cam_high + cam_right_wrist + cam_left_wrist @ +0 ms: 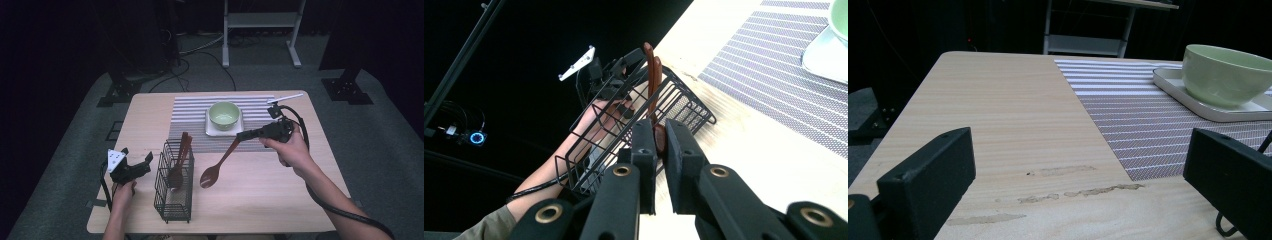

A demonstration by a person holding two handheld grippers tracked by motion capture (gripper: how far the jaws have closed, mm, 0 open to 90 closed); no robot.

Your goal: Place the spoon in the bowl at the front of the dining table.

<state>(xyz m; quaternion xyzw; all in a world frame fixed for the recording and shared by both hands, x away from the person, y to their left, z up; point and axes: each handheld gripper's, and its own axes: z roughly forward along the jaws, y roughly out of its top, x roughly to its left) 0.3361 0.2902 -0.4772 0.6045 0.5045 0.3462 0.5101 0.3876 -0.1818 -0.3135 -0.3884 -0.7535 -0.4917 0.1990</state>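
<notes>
The right gripper point(243, 135) is pinching a wooden spoon point(216, 169) (bowl hanging at seven o'clock) beside the wire basket point(173, 200); the left gripper point(136, 161) is gaping, spread.

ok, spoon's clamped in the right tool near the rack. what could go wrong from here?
1. The right tool grips the wooden spoon at the very tip of its handle, the bowl hanging far out; it could swivel or slip.
2. The wire rack is narrow and already holds utensils; the spoon may snag on its rim.
3. The left tool is open beside the rack, not holding it; a knock might tip it.
</notes>
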